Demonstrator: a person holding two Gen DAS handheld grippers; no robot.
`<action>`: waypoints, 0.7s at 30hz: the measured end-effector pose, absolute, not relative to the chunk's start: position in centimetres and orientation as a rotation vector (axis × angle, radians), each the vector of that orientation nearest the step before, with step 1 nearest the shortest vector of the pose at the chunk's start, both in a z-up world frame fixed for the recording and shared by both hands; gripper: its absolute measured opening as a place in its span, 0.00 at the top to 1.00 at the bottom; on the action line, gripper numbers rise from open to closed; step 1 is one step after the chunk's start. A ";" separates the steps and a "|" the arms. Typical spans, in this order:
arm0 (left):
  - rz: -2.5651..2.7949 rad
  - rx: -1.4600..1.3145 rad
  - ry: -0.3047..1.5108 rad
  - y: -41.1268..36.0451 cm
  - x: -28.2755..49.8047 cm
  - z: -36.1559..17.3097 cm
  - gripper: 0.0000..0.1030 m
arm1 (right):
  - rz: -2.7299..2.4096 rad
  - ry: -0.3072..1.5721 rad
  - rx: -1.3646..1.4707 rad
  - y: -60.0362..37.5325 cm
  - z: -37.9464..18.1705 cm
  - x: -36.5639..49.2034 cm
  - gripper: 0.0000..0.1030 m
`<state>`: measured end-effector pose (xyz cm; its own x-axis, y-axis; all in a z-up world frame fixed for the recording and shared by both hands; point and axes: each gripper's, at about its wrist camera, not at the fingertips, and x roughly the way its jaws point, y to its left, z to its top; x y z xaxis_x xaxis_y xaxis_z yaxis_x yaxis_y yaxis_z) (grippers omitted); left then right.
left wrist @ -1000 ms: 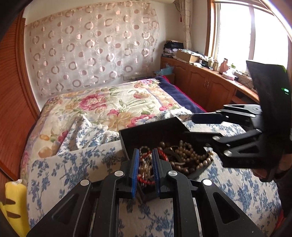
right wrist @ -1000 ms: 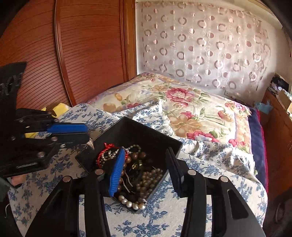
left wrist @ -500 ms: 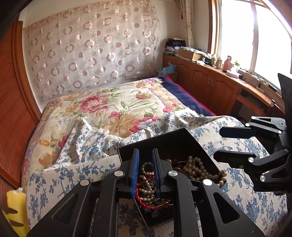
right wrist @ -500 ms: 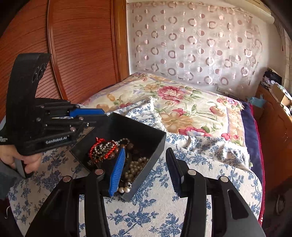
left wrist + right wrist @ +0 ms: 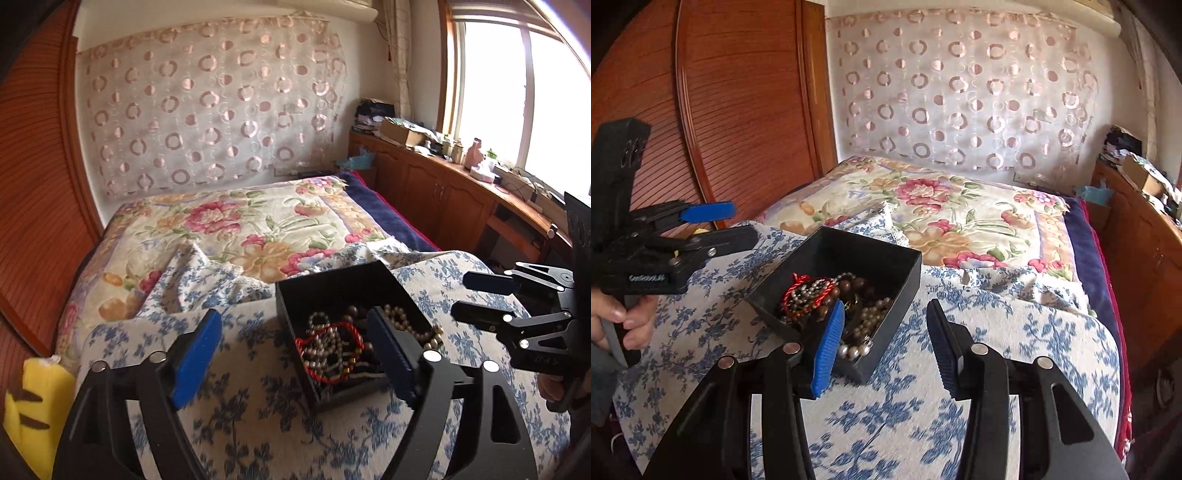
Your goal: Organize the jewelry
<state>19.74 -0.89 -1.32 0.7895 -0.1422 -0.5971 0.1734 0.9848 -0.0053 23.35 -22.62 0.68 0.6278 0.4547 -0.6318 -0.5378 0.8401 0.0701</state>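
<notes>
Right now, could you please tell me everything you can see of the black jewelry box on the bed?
The black jewelry box is a lidless rectangular tray with straight matte walls, likely plastic or card. It rests on the blue-flowered bedspread, turned corner-on to both cameras. Inside lies a tangle: a red cord bracelet, pale pearl strands and dark brown wooden beads, heaped toward the near end, the far end bare. Neither gripper grips it.

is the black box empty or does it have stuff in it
Not empty: the open black box holds a tangle of bead strands, a red cord bracelet and pearls.
</notes>
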 end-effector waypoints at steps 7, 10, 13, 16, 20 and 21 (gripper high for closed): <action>-0.136 0.053 0.636 -0.7 15.9 -0.9 0.09 | 0.516 0.658 -0.095 -22.9 1.6 20.0 0.27; -0.125 0.047 0.635 -0.8 14.3 -0.8 0.08 | 0.496 0.659 -0.083 -23.0 1.8 18.9 0.27; -0.123 0.039 0.633 -0.8 12.8 -0.7 0.08 | 0.482 0.652 -0.066 -23.3 1.9 17.6 0.22; -0.112 0.040 0.624 -1.0 11.3 -0.6 0.08 | 0.461 0.613 -0.055 -23.7 2.4 15.9 0.06; -0.105 0.042 0.601 -1.3 9.1 -0.1 0.08 | 0.445 0.580 -0.036 -24.3 3.5 14.1 0.03; -0.105 0.039 0.594 -1.3 8.6 0.1 0.08 | 0.440 0.569 -0.031 -24.5 3.8 13.7 0.03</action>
